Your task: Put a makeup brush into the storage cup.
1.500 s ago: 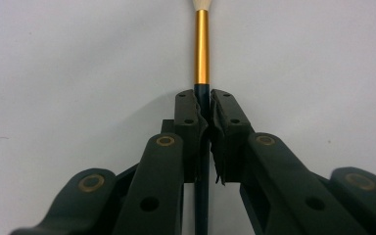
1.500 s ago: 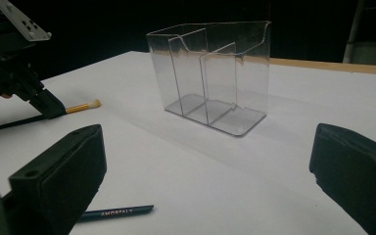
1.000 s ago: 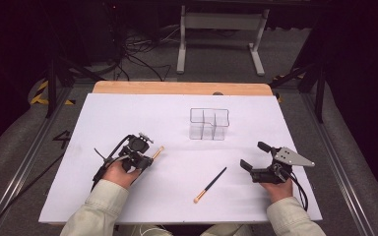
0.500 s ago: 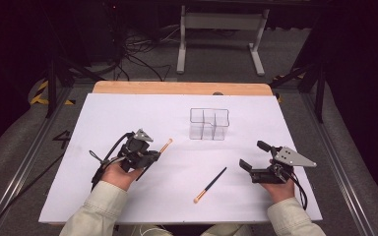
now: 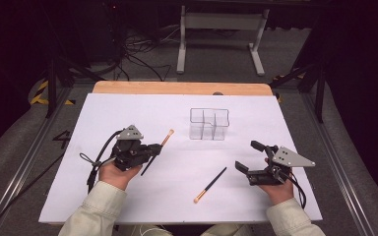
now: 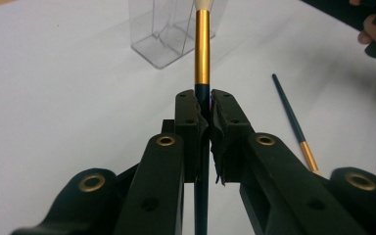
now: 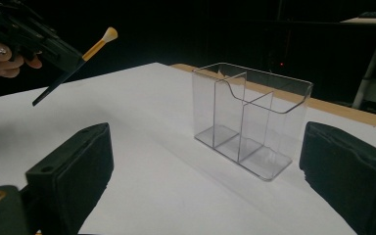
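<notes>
The left gripper (image 5: 153,149) sits in the person's left hand (image 5: 114,172), lifted off the white table (image 5: 128,206), with the forearm coming in from the near edge and the jaws aimed toward the far right. Its jaws are clamped on the dark handle of a brush (image 6: 202,54), gripping just below the gold ferrule. The brush's long axis runs straight along the jaws (a dark tail sticks out behind them, toward the hand), and its pale tip points up and away, toward the clear divided holder (image 5: 209,124) that stands a little beyond the fingertips.

The right gripper (image 5: 249,157) is held low in the right hand (image 5: 275,189), jaws pointing left across the table. Its jaws stand wide apart with nothing between them, and they have just been closing slightly; in the right gripper view the holder shows beyond the gap.

A second brush (image 5: 210,185) lies flat on the table, just left of the right gripper's fingertips, its long axis diagonal: the pale tip toward the person, the dark handle toward the far right.
</notes>
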Motion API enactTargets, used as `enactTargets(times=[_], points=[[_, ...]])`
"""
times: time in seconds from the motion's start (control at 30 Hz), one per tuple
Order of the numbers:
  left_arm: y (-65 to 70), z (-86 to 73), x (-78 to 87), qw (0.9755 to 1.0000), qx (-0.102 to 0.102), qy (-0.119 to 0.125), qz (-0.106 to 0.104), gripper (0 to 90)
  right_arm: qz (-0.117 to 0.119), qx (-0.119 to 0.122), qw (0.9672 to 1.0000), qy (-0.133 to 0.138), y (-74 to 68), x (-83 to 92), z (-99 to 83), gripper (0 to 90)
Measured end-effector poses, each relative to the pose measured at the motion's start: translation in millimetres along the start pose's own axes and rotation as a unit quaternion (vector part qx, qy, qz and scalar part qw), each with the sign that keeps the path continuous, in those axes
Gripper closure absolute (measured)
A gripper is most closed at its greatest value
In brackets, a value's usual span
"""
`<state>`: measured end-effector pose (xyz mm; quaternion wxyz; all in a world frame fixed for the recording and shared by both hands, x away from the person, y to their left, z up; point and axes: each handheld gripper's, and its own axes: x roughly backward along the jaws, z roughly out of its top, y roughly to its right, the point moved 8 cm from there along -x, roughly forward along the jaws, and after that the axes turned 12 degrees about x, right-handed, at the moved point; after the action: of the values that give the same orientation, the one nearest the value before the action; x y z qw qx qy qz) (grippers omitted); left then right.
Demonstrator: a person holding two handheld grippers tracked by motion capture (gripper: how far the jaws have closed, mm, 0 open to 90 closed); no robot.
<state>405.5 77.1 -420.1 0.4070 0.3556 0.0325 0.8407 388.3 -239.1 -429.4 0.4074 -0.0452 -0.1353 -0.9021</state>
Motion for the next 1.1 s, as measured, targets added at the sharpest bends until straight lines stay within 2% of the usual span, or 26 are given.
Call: enactTargets(times=[0.1,0.23,0.37,0.43,0.57,0.7,0.77,0.8,0.87,0.9,0.93,1.0,1.1], points=[[2.5,2.2,2.9,0.9995,-0.002,0.023,-0.019,82.5,0.003,0.0,1.0,0.002,-0.9,0.2,1.3,7.2],[4.7,3.8,5.7,0.9978,-0.009,0.05,-0.043,82.5,0.006,-0.001,0.9999,0.008,-1.4,0.8,3.1,7.2],[7.2,4.7,8.1,0.996,-0.017,0.07,-0.054,82.5,0.008,-0.003,0.9999,0.008,-1.9,1.0,3.9,6.7],[9.5,5.6,9.3,0.9943,-0.032,0.082,-0.06,82.5,0.008,-0.002,0.9999,0.009,-2.3,1.0,4.8,6.4],[13.1,5.2,9.2,0.9918,-0.047,0.097,-0.069,82.5,0.013,-0.003,0.9998,0.012,-3.9,0.8,6.4,6.4],[16.3,5.3,10.1,0.9875,-0.061,0.116,-0.087,82.5,0.02,-0.004,0.9997,0.017,-5.6,1.2,8.5,7.5],[18.8,5.3,10.4,0.9855,-0.06,0.125,-0.098,82.6,0.029,-0.005,0.9994,0.02,-7.6,1.3,10.1,8.7],[20.8,5.2,11.0,0.9832,-0.065,0.131,-0.109,82.5,0.032,-0.005,0.9993,0.021,-8.2,1.3,10.5,9.1],[22.2,5.2,11.6,0.9809,-0.071,0.138,-0.117,82.5,0.04,-0.005,0.9989,0.024,-10.3,1.1,11.6,9.5],[24.0,5.0,12.1,0.9778,-0.081,0.145,-0.128,82.5,0.044,-0.006,0.9987,0.025,-11.1,1.0,12.0,9.5],[24.5,4.8,12.3,0.9771,-0.083,0.147,-0.13,82.5,0.048,-0.005,0.9985,0.028,-12.3,0.7,12.7,9.5],[25.8,4.8,13.1,0.9739,-0.09,0.154,-0.141,82.5,0.051,-0.006,0.9982,0.03,-13.4,0.7,13.5,9.4],[27.3,3.9,13.4,0.9711,-0.096,0.159,-0.151,82.5,0.056,-0.006,0.9979,0.034,-14.2,1.1,14.5,9.5]])
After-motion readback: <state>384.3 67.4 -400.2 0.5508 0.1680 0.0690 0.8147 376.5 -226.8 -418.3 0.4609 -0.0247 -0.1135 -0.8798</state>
